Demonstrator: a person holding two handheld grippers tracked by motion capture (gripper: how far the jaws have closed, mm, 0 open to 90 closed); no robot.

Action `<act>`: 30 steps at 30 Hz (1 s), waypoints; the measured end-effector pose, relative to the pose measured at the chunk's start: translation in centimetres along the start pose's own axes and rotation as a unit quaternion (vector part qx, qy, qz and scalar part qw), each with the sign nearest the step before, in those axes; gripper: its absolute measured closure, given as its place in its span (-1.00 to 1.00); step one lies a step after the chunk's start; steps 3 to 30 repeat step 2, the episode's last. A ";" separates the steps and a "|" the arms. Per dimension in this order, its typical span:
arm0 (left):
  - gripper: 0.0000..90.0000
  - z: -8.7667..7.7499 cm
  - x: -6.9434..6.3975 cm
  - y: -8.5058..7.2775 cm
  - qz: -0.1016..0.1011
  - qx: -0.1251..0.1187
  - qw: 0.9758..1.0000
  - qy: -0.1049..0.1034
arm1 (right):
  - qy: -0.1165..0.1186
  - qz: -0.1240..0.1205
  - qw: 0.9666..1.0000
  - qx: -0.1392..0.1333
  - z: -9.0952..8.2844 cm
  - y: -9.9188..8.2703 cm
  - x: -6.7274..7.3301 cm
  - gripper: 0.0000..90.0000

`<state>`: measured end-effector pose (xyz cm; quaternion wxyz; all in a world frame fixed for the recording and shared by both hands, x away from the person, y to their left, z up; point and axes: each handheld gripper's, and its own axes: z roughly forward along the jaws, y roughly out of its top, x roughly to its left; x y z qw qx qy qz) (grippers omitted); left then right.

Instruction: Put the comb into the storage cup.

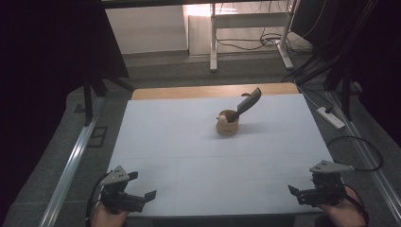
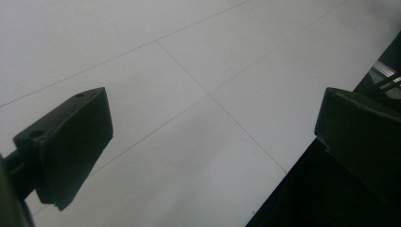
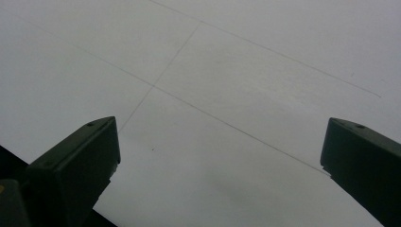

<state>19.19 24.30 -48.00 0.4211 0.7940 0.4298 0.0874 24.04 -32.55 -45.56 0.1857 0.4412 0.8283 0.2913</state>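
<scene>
Dim room with grey carpet and dark curtains surrounds us, and a white matte table (image 1: 189,142), scored by faint grid lines, lies before us. We hold our left gripper (image 1: 142,188) at seven o'clock and our right gripper (image 1: 295,194) at five o'clock, both at the near edge. Each pair of tongs stands wide open with nothing between its blocky black jaws, which look hard and flat-faced over bare tabletop. Well apart from both, toward one o'clock past the middle of the table, sits a small round cup (image 1: 227,124) that looks wooden, tan and smooth. From it a dark, flat, curved utensil (image 1: 249,101) leans out toward two o'clock. We judge the work not yet begun: nothing is grasped, and the reach to the cup, the grip and everything after are left
</scene>
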 end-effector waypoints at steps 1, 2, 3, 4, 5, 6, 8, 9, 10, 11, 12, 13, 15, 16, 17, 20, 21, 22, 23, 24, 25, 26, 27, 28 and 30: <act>-1.00 0.0 0.0 0.0 0.000 -0.001 1.000 0.000 | -0.001 0.000 1.000 0.000 0.0 0.0 0.0 -1.00; -1.00 0.1 0.0 0.1 -0.001 0.000 1.000 0.000 | -0.001 0.000 1.000 0.001 0.1 0.0 0.0 -1.00; -1.00 0.1 0.0 0.1 -0.001 0.000 1.000 0.000 | -0.001 0.000 1.000 0.001 0.1 0.0 0.0 -1.00; -1.00 0.1 0.0 0.1 -0.001 0.000 1.000 0.000 | -0.001 0.000 1.000 0.001 0.1 0.0 0.0 -1.00; -1.00 0.1 0.0 0.1 -0.001 0.000 1.000 0.000 | -0.001 0.000 1.000 0.001 0.1 0.0 0.0 -1.00; -1.00 0.1 0.0 0.1 -0.001 0.000 1.000 0.000 | -0.001 0.000 1.000 0.001 0.1 0.0 0.0 -1.00; -1.00 0.1 0.0 0.1 -0.001 0.000 1.000 0.000 | -0.001 0.000 1.000 0.001 0.1 0.0 0.0 -1.00; -1.00 0.1 0.0 0.1 -0.001 0.000 1.000 0.000 | -0.001 0.000 1.000 0.001 0.1 0.0 0.0 -1.00; -1.00 0.1 0.0 0.1 -0.001 0.000 1.000 0.000 | -0.001 0.000 1.000 0.001 0.1 0.0 0.0 -1.00; -1.00 0.1 0.0 0.1 -0.001 0.000 1.000 0.000 | -0.001 0.000 1.000 0.001 0.1 0.0 0.0 -1.00; -1.00 0.1 0.0 0.1 -0.001 0.000 1.000 0.000 | -0.001 0.000 1.000 0.001 0.1 0.0 0.0 -1.00; -1.00 0.1 0.0 0.1 -0.001 0.000 1.000 0.000 | -0.001 0.000 1.000 0.001 0.1 0.0 0.0 -1.00; -1.00 0.1 0.0 0.1 -0.001 0.000 1.000 0.000 | -0.001 0.000 1.000 0.001 0.1 0.0 0.0 -1.00; -1.00 0.1 0.0 0.1 -0.001 0.000 1.000 0.000 | -0.001 0.000 1.000 0.001 0.1 0.0 0.0 -1.00; -1.00 0.1 0.0 0.1 -0.001 0.000 1.000 0.000 | -0.001 0.000 1.000 0.001 0.1 0.0 0.0 -1.00; -1.00 0.1 0.0 0.1 -0.001 0.000 1.000 0.000 | -0.001 0.000 1.000 0.001 0.1 0.0 0.0 -1.00; -1.00 0.1 0.0 0.1 -0.001 0.000 1.000 0.000 | -0.001 0.000 1.000 0.001 0.1 0.0 0.0 -1.00; -1.00 0.1 0.0 0.1 -0.001 0.000 1.000 0.000 | -0.001 0.000 1.000 0.001 0.1 0.0 0.0 -1.00; -1.00 0.1 0.0 0.1 -0.001 0.000 1.000 0.000 | -0.001 0.000 1.000 0.001 0.1 0.0 0.0 -1.00; -1.00 0.1 0.0 0.1 -0.001 0.000 1.000 0.000 | -0.001 0.000 1.000 0.001 0.1 0.0 0.0 -1.00; -1.00 0.1 0.0 0.1 -0.001 0.000 1.000 0.000 | -0.001 0.000 1.000 0.001 0.1 0.0 0.0 -1.00; -1.00 0.1 0.0 0.1 -0.001 0.000 1.000 0.000 | -0.001 0.000 1.000 0.001 0.1 0.0 0.0 -1.00; -1.00 0.1 0.0 0.1 -0.001 0.000 1.000 0.000 | -0.001 0.000 1.000 0.001 0.1 0.0 0.0 -1.00; -1.00 0.1 0.0 0.1 -0.001 0.000 1.000 0.000 | -0.001 0.000 1.000 0.001 0.1 0.0 0.0 -1.00; -1.00 0.1 0.0 0.1 -0.001 0.000 1.000 0.000 | -0.001 0.000 1.000 0.001 0.1 0.0 0.0 -1.00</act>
